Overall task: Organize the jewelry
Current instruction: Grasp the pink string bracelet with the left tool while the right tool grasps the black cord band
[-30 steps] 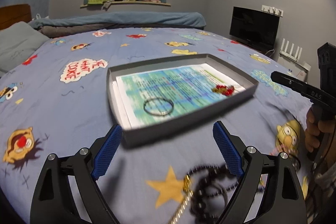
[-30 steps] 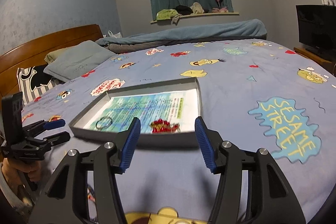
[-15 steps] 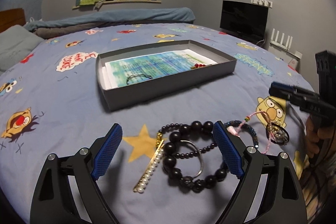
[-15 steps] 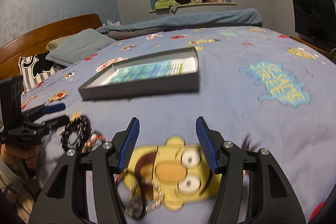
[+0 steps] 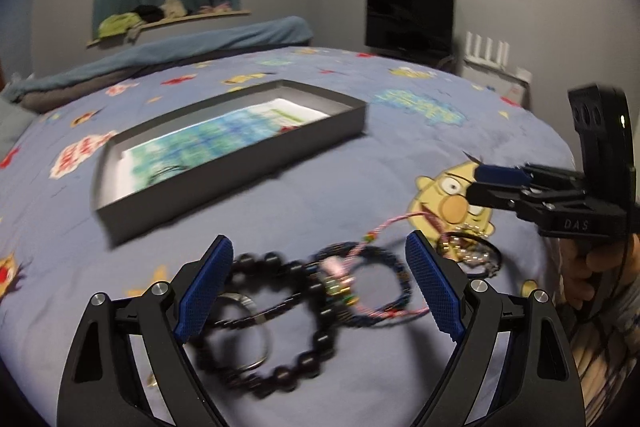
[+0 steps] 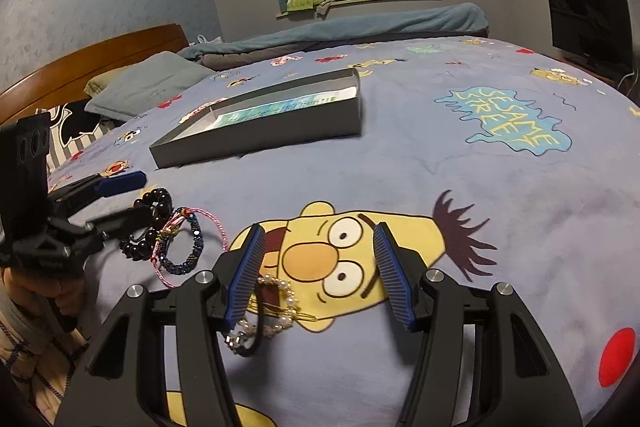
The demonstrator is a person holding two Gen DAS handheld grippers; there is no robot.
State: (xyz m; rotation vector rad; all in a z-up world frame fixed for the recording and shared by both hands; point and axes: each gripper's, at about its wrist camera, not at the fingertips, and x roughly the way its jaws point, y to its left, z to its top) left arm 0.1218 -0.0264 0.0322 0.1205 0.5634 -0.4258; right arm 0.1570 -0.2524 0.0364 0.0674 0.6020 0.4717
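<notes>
While both tools are held low over the cartoon-print bedspread (image 6: 500,195), the left gripper (image 5: 320,283) is spread wide and grips nothing, with a black bead bracelet (image 5: 288,379), a metal bangle (image 5: 256,315) and a dark blue beaded bracelet (image 5: 384,291) with pink cord lying between its fingers. Likewise, the right gripper (image 6: 320,271) is spread wide and empty, a pearl brooch (image 6: 276,303) being seen just beside its left finger. Farther off, the grey tray (image 5: 240,167) is seen resting on the bedspread, lined with printed paper; its contents are blurred. A television (image 6: 588,23) is seen beyond.
</notes>
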